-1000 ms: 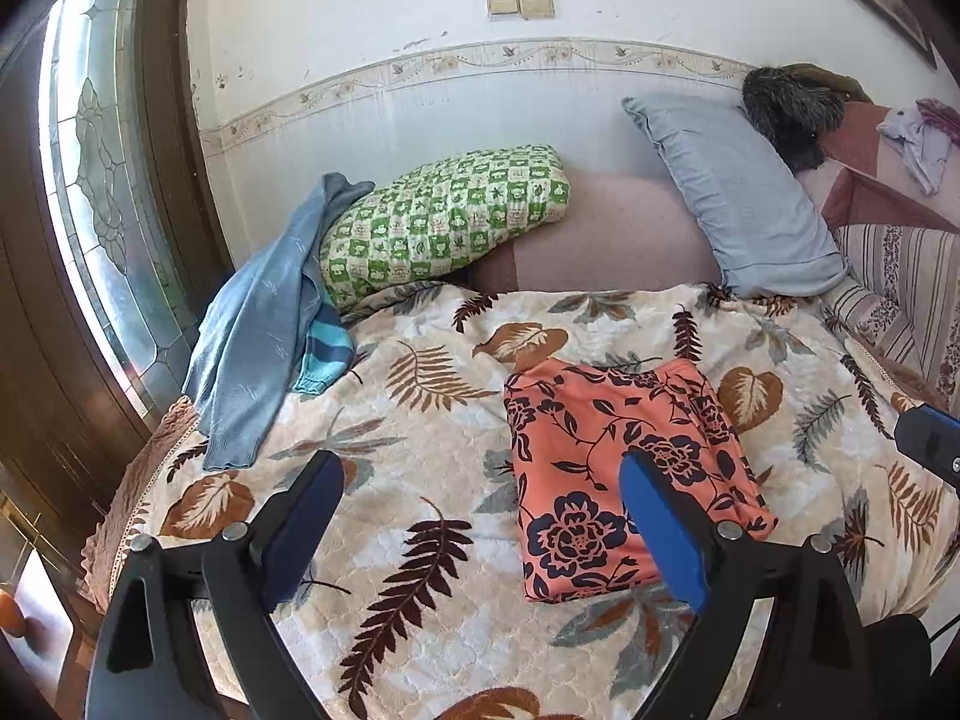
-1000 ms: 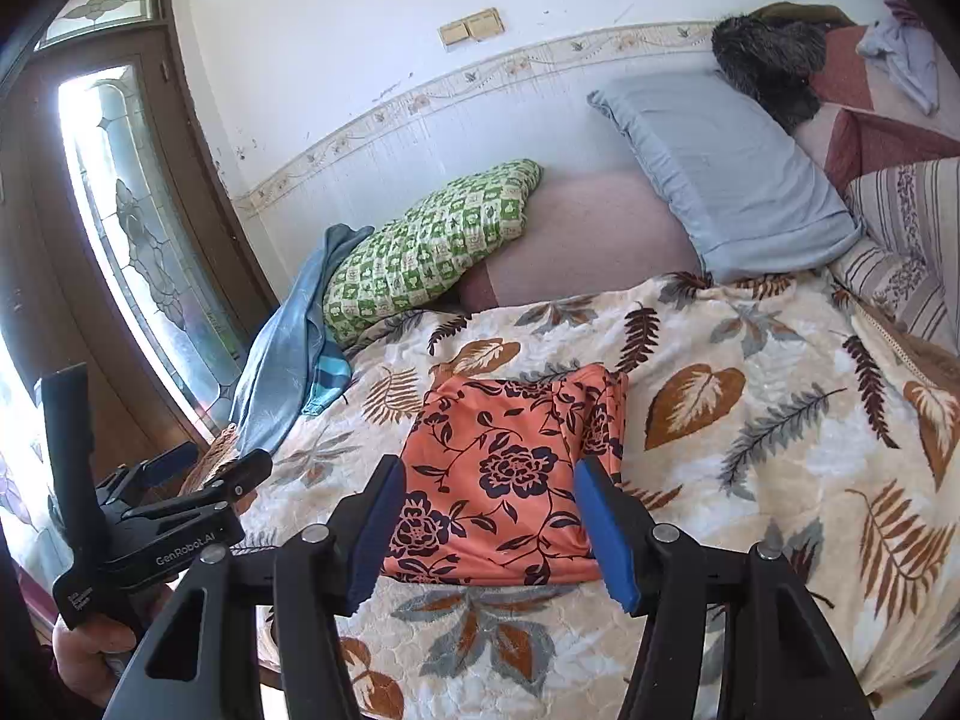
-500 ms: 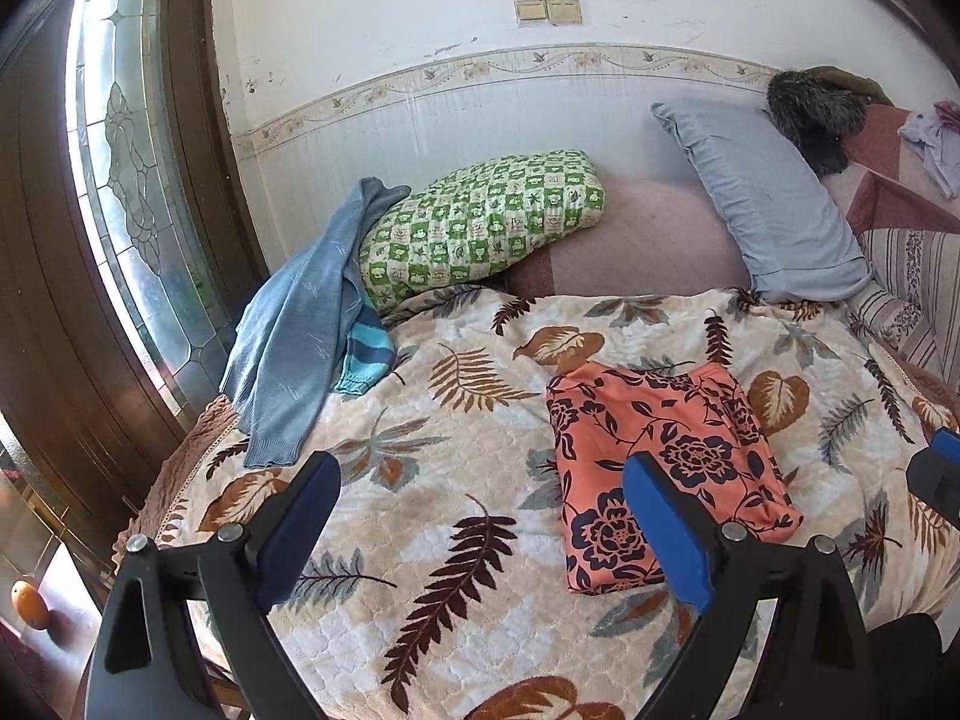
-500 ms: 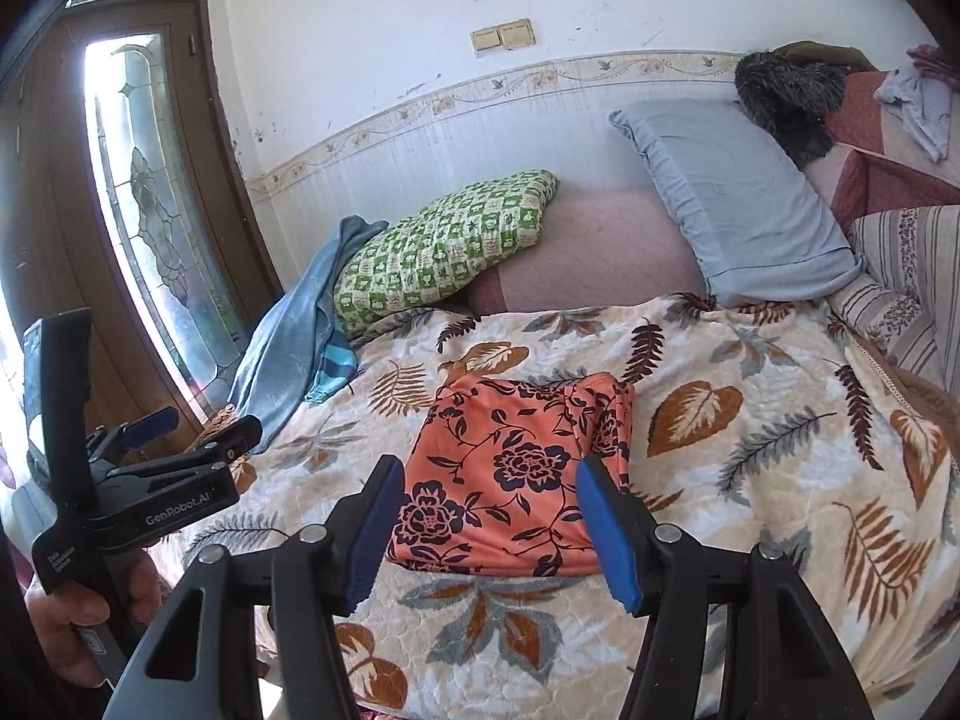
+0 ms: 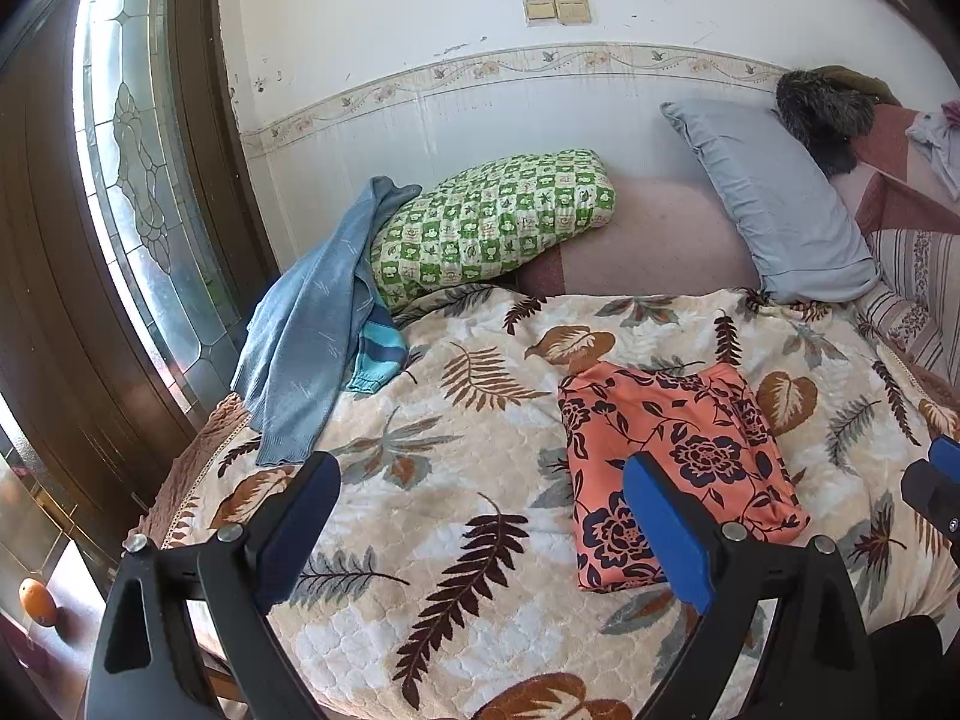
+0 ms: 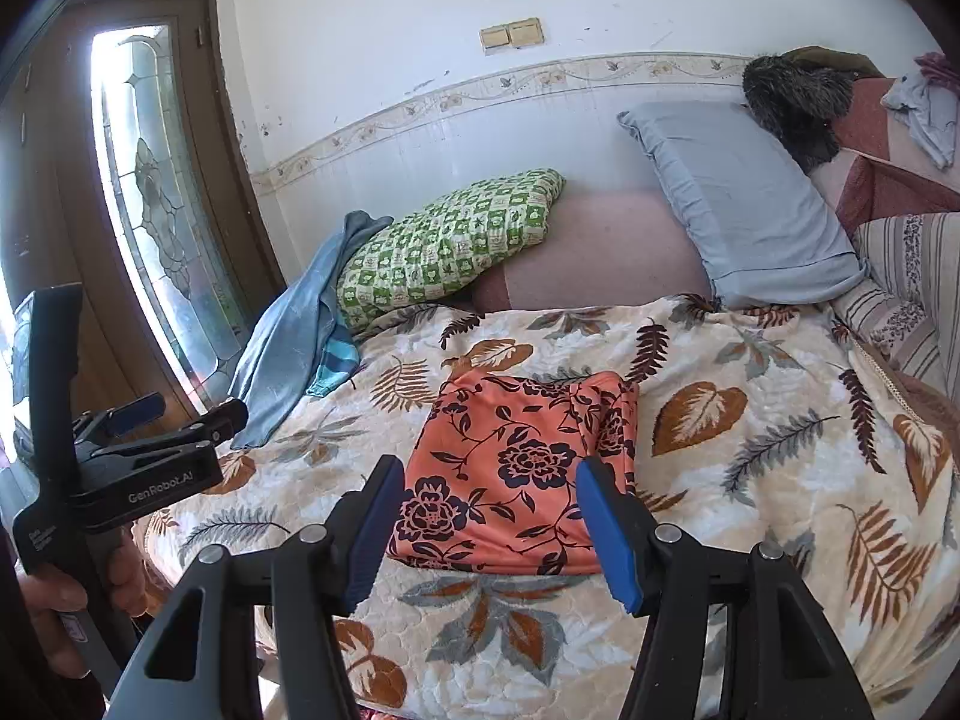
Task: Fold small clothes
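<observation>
An orange floral garment [image 5: 672,462] lies folded into a flat rectangle on the leaf-patterned blanket [image 5: 456,480]; it also shows in the right wrist view [image 6: 516,474]. My left gripper [image 5: 480,516] is open and empty, held back above the blanket's near edge, left of the garment. My right gripper [image 6: 492,522] is open and empty, held above the garment's near edge, apart from it. The left gripper's body [image 6: 120,456] shows at the far left of the right wrist view, held in a hand.
A blue garment [image 5: 312,336] hangs over the bed's left corner beside a green checked pillow [image 5: 492,222]. A grey-blue pillow [image 5: 774,204] leans at the back right. A wooden door with a glass panel [image 5: 138,180] stands on the left.
Both grippers have drawn back from the bed, so the folded garment looks smaller and farther. Both stay open. The garment has not moved.
</observation>
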{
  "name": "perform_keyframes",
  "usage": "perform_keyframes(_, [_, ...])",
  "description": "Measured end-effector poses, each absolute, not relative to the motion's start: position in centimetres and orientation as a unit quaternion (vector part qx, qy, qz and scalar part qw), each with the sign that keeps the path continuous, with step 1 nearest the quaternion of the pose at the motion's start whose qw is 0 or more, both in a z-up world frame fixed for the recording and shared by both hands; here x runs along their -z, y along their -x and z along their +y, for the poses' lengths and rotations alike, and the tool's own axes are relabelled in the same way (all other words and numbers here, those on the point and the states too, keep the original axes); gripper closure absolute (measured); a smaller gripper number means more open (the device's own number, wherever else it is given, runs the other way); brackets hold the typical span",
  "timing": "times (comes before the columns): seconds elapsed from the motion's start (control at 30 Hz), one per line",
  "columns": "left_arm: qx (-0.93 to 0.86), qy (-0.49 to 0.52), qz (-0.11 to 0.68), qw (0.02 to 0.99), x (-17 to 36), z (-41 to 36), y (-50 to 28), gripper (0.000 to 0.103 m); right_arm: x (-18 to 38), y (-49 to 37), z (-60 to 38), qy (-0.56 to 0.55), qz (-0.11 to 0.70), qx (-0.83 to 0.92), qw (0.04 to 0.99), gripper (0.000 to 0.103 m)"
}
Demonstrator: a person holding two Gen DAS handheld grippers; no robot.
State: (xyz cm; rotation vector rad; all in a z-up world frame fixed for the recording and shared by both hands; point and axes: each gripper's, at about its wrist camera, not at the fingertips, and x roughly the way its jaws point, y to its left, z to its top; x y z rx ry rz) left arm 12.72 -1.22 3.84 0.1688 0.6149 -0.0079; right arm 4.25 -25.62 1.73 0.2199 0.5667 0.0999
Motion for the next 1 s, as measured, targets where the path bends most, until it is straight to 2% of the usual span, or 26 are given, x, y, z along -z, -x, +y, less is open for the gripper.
perform_keyframes(1.0, [0.011,-0.056,0.281,0.958,-5.5,-0.3,-12.0,0.007,-0.4,-5.3,-25.0,-0.105,0.294,-0.054,0.949,0.04])
